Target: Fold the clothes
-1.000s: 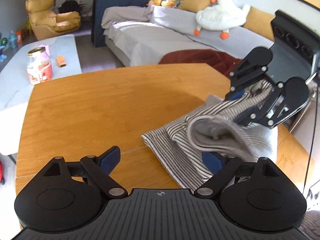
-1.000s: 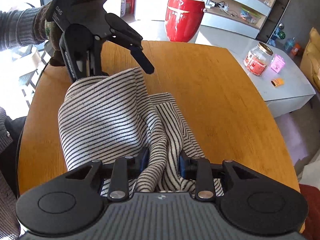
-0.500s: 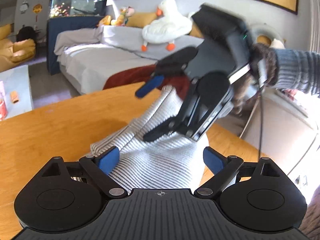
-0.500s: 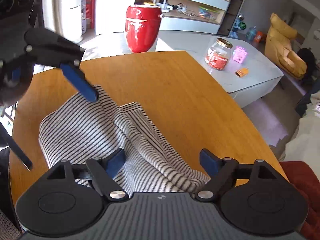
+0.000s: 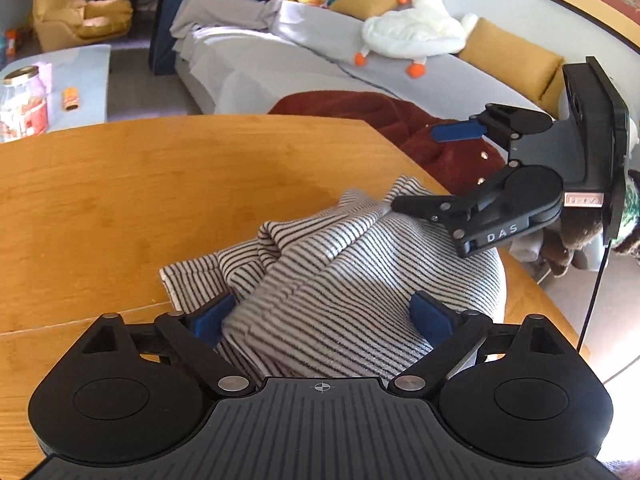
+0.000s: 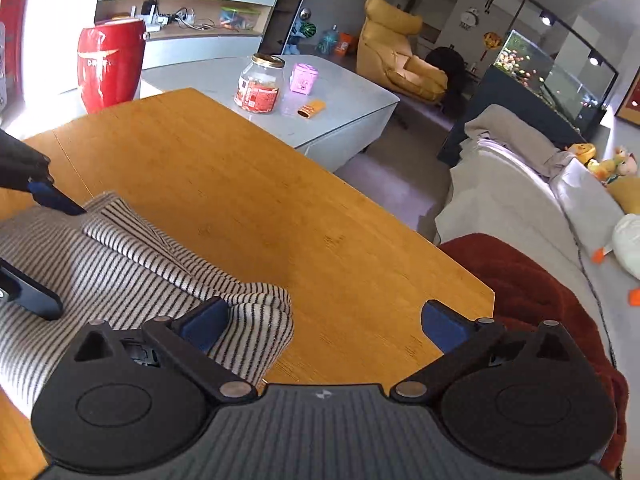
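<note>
Glass jar (image 5: 22, 106): far left in the left wrist view, on the pale low table (image 5: 86, 64), with a small orange item (image 5: 71, 98) beside it.
Yellow armchair (image 5: 76, 16): behind the low table, at the back of the room.
Table (image 5: 140, 184): wooden, broad and bare on its left half; it carries the garment near its right edge.
Left claw (image 5: 320, 316): released, its blue-padded fingers (image 5: 210, 316) spread wide with the near end of the garment bulging up between them; cloth touches the left pad, but nothing is pinched.
Striped garment (image 5: 360, 264): a black-and-white striped knit, bunched in a loose heap on the table, with one flat corner lying out to the left and a rumpled ridge across the top.
Sofa (image 5: 260, 64): grey-covered, beyond the table, with a white stuffed goose (image 5: 416, 34) lying on it and mustard cushions along the back.
Red blanket (image 5: 400, 120): dark red, just past the table's far edge.
Right claw (image 5: 424, 168): released, jaws wide apart; the lower finger rests on the top of the heap, the upper blue pad is up in the air, clear of the cloth.
Right claw, own view (image 6: 324, 320): the left pad lies over the garment's edge (image 6: 248, 308), the right pad over bare wood.
</note>
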Demonstrator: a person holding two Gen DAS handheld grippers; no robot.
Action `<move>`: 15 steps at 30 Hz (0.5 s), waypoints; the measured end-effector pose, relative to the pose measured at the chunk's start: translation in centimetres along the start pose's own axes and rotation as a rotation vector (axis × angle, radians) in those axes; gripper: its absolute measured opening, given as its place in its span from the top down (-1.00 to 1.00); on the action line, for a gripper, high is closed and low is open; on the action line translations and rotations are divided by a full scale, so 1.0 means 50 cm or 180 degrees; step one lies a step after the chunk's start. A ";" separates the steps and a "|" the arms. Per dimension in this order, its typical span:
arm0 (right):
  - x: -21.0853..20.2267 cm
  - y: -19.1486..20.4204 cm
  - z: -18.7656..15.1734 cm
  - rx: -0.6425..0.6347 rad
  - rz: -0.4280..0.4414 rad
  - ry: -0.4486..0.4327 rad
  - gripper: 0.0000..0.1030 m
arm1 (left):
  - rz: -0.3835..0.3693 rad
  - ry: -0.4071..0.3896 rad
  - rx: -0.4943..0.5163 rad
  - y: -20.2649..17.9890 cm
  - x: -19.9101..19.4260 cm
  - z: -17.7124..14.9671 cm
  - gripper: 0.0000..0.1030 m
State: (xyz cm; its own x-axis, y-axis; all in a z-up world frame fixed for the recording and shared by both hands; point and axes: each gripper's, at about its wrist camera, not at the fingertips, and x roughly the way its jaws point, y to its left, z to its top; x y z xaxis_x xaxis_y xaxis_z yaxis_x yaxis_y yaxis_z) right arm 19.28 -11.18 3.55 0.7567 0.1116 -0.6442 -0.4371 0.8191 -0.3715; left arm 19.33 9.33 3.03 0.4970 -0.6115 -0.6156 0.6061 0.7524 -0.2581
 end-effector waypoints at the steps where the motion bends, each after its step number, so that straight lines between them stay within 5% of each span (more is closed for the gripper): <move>1: 0.006 0.009 -0.002 -0.0012 -0.0042 -0.0034 -1.00 | -0.0010 -0.0016 0.0047 -0.004 -0.003 0.004 -0.91; 9: 0.047 -0.021 -0.003 0.0668 0.0154 0.0225 -1.00 | -0.0093 -0.0143 0.0425 -0.032 -0.025 0.032 -0.89; 15: 0.031 -0.010 -0.017 0.0610 0.0037 0.0077 -1.00 | -0.0072 -0.0039 0.0683 -0.042 0.011 0.050 -0.93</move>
State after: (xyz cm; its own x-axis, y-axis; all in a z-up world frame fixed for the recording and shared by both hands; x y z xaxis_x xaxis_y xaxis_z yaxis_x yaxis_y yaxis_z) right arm 20.25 -11.92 2.16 0.7391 0.1100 -0.6646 -0.3435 0.9102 -0.2313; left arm 19.85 6.80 5.09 0.4885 -0.6315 -0.6021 0.7348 0.6699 -0.1065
